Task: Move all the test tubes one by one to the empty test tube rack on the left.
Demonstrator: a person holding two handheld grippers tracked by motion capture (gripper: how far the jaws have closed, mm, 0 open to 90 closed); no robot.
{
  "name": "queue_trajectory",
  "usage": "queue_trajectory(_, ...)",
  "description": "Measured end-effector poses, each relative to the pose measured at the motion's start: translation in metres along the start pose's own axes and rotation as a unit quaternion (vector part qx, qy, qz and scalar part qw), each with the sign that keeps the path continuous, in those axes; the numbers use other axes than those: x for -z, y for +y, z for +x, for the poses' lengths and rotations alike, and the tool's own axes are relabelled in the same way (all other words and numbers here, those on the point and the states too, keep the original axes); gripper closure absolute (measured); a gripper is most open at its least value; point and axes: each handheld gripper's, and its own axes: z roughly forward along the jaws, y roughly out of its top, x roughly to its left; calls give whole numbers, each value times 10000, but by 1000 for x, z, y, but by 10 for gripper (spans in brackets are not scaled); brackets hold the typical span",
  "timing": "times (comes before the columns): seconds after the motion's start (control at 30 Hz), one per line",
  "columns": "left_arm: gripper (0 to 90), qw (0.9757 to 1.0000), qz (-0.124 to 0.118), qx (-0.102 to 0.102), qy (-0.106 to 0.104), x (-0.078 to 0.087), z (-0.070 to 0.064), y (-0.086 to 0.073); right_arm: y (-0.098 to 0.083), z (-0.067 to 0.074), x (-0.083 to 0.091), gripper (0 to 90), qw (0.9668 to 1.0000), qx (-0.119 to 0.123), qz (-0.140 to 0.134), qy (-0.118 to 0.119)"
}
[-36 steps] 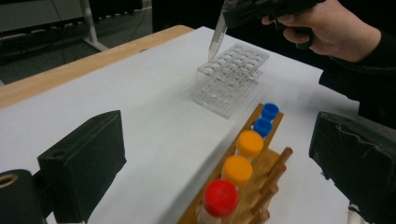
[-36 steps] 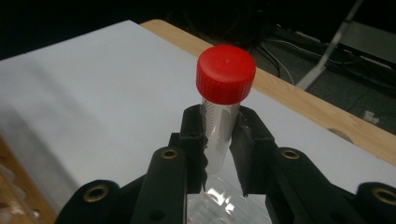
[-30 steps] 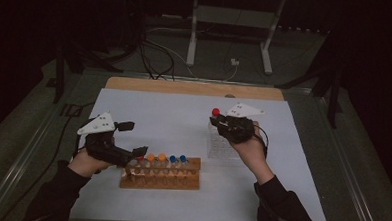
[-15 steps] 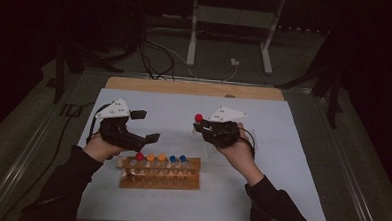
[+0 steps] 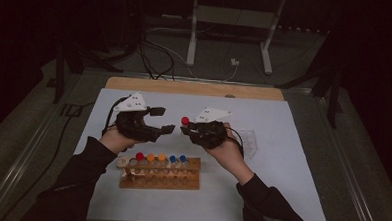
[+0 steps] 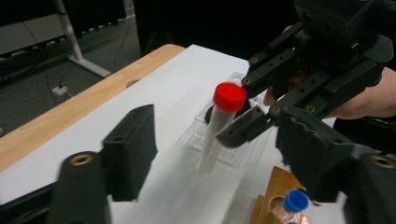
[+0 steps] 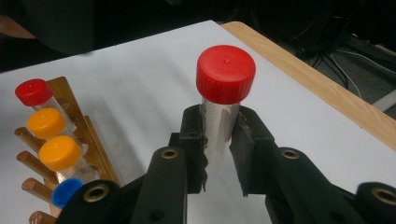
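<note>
1. Both hands have drawn together over the white sheet since the earlier frame, and the left gripper (image 5: 164, 120) now faces the right gripper (image 5: 185, 129) closely.
2. Right fingers (image 7: 192, 140) pinch the clear red-capped tube (image 7: 223, 102) upright, cap above the pads.
3. Left jaws have just been closing; they stand apart, the tube (image 6: 219, 122) ahead of them and between their tips, untouched.
4. Below both grippers, the wooden rack (image 5: 191, 165) holds capped tubes.
</note>
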Motion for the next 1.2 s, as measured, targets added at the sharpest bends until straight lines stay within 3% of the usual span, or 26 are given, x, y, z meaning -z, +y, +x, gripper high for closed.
queue_trajectory(0.37, 521, 9994, 127, -307, 3, -24, -5, 4, 4, 3, -5, 749, 10000, -23, 55, 76)
queue_trajectory(0.77, 696, 9991, 199, -385, 0, -35, -5, 5, 6, 5, -6, 749, 9999, -28, 81, 101)
queue_trajectory(1.0, 714, 9989, 206, -430, 42, -34, -5, 6, 5, 3, -6, 733, 9999, -87, 44, 76)
queue_trajectory(1.2, 716, 9991, 188, -367, 130, -26, 0, 8, 3, -2, 0, 629, 9997, -211, -70, 59)
